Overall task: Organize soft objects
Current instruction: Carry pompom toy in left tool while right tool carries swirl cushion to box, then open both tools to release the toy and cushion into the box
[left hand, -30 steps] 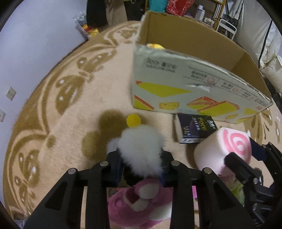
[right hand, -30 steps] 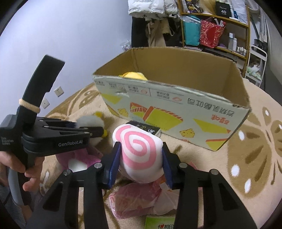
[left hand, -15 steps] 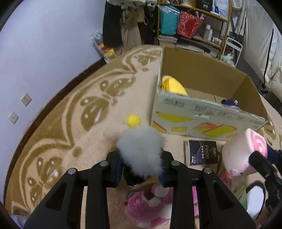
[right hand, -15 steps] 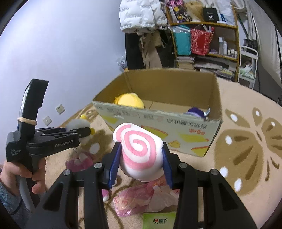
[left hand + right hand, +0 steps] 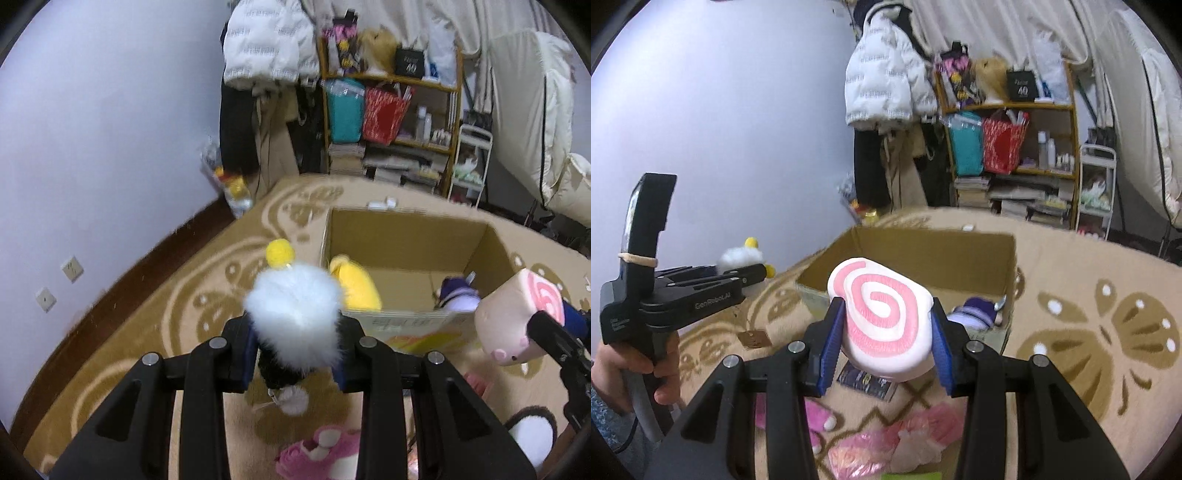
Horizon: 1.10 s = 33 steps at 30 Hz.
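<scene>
- Gripping a white fluffy toy [image 5: 295, 317] with a yellow ball on top, the left gripper [image 5: 295, 354] holds it above the rug [image 5: 184, 314], near the open cardboard box [image 5: 406, 236].
- Its side reads "GenRobot.AI" in the right wrist view.
- The right gripper [image 5: 884, 341] clamps a pink-and-white spiral cushion [image 5: 882, 314] in the air before the box.
- Inside the box lie a yellow toy [image 5: 356, 284] and a purple toy [image 5: 458, 297].
- A black box [image 5: 1021, 86] on the shelf [image 5: 1034, 107] shows "40".
</scene>
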Motion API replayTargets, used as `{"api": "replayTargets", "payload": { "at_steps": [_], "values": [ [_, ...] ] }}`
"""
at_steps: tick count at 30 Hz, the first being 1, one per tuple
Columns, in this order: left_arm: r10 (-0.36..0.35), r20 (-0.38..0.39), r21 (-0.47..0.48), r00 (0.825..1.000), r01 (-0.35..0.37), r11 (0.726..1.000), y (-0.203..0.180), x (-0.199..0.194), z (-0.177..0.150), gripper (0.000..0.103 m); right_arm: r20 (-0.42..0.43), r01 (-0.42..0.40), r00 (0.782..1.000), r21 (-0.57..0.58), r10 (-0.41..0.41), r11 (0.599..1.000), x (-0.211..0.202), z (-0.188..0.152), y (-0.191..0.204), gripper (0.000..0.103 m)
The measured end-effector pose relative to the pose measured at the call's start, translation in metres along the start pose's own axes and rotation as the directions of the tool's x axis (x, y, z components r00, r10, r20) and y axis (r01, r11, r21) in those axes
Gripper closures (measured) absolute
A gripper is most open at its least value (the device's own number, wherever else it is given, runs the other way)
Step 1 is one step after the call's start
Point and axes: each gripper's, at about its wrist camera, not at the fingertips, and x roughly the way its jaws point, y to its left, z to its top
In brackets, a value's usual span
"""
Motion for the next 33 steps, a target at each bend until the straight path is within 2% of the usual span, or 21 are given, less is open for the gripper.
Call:
{"api": "replayTargets", "payload": {
  "at_steps": [7, 9, 16, 20, 22, 28, 33],
  "values": [
    [-0.017, 0.099, 0.038, 0.995, 0.013, 0.999, -0.013, -0.006, 0.029, 0.072, 0.036, 0.014, 0.999, 0.005, -0.014, 1.000, -0.002, 0.011, -0.005, 0.056],
    [-0.040, 0.115, 0.043, 0.993, 0.035, 0.998, -0.018, -0.003, 0.036, 0.072, 0.038, 0.024, 0.999, 0.008, -0.024, 1.000, 0.001, 0.013, -0.007, 0.056],
    [-0.084, 0.193, 0.066, 0.978, 0.072, 0.995, -0.034, -0.001, 0.047, 0.071, 0.054, 0.066, 0.996, 0.036, -0.067, 0.997, 0.010, 0.018, -0.017, 0.056],
    [-0.114, 0.160, 0.066, 0.981, 0.105, 0.992, -0.040, 0.012, 0.051, 0.071, 0.053, 0.081, 0.995, 0.037, -0.083, 0.996, 0.020, 0.024, -0.023, 0.055],
    [-0.120, 0.117, 0.088, 0.986, 0.110, 0.990, -0.045, 0.022, 0.050, 0.071, 0.051, 0.089, 0.995, 0.034, -0.091, 0.995, 0.022, 0.025, -0.026, 0.055],
    [-0.130, 0.024, 0.111, 0.991, 0.127, 0.986, -0.058, 0.047, 0.043, 0.070, 0.050, 0.109, 0.993, 0.031, -0.110, 0.994, 0.030, 0.030, -0.036, 0.051],
    [-0.118, -0.016, 0.138, 0.993, 0.119, 0.983, -0.068, 0.057, 0.036, 0.065, 0.014, 0.102, 0.995, 0.037, -0.103, 0.994, 0.041, 0.028, -0.041, 0.045]
  ]
}}
